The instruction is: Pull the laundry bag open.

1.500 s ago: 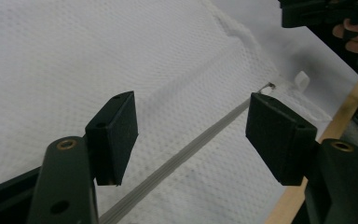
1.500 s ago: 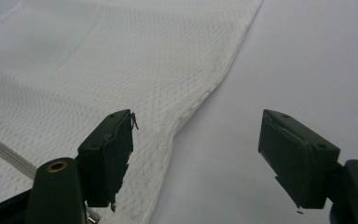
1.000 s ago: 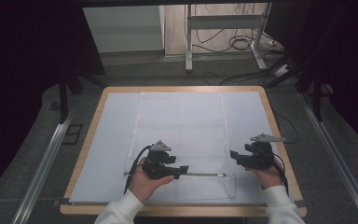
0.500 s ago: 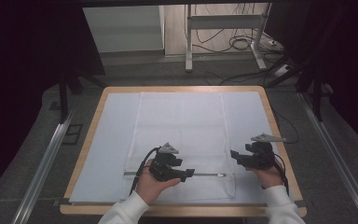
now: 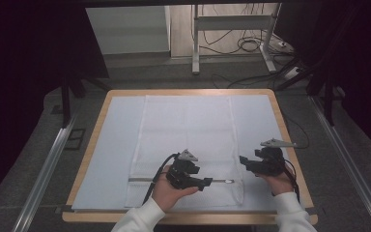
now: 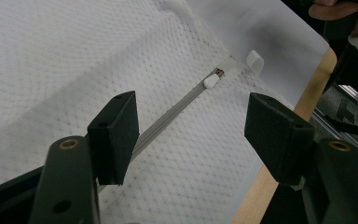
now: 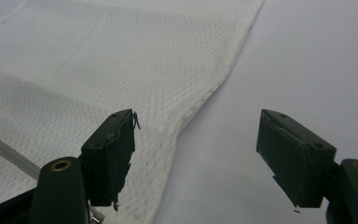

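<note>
Both tools (image 5: 207,182) above mesh bag (image 5: 188,130)

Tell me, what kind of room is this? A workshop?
Probably a lab or recording bay, not a home: a wooden-edged table under a white sheet, metal rails on the grey floor beside it, and loose cables around a metal stand behind.

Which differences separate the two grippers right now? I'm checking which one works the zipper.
The left gripper hovers over the mesh bag, its jaws either side of the zipper; the right gripper sits at the bag's right edge, partly over the bare mat. The left points along the zipper toward the pull. Both stand open, holding nothing.
</note>
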